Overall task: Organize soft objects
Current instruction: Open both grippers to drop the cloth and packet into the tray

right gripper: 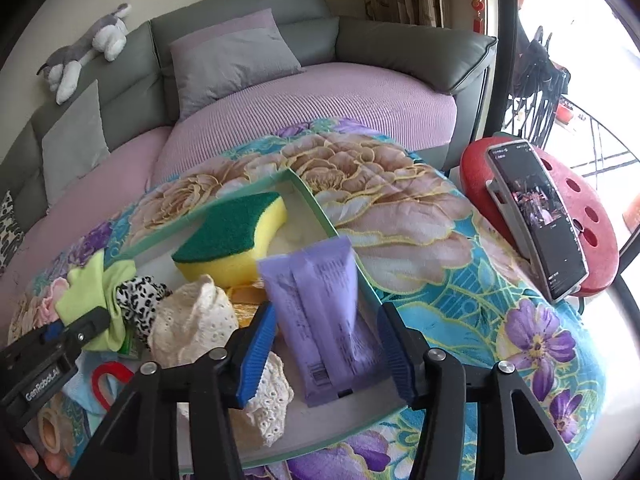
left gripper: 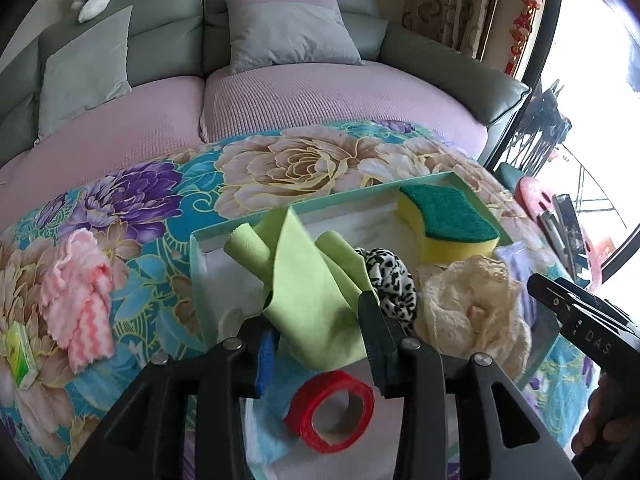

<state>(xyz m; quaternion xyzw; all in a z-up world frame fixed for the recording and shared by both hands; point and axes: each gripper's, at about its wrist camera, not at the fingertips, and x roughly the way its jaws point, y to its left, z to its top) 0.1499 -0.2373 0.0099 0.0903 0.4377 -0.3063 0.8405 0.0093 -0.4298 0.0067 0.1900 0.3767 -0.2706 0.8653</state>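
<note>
Gripping a lime-green cloth [left gripper: 308, 296] between its closed-in fingers, the left gripper [left gripper: 320, 344] holds it above the teal-rimmed tray [left gripper: 256, 218]. Right gripper [right gripper: 326, 344]: jaws spread wide, straddling one purple pouch [right gripper: 320, 320] without contact. Tray count: one sponge [left gripper: 444, 220], one leopard scrunchie [left gripper: 390, 280], one cream lace piece [left gripper: 472, 304], one red tape roll [left gripper: 330, 410]; one pink cloth [left gripper: 78, 296] outside on the floral cover [left gripper: 168, 184].

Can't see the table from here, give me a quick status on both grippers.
Left gripper shut on green cloth over tray. Right gripper open, empty, above purple pack. Pink cloth still outside tray.
</note>
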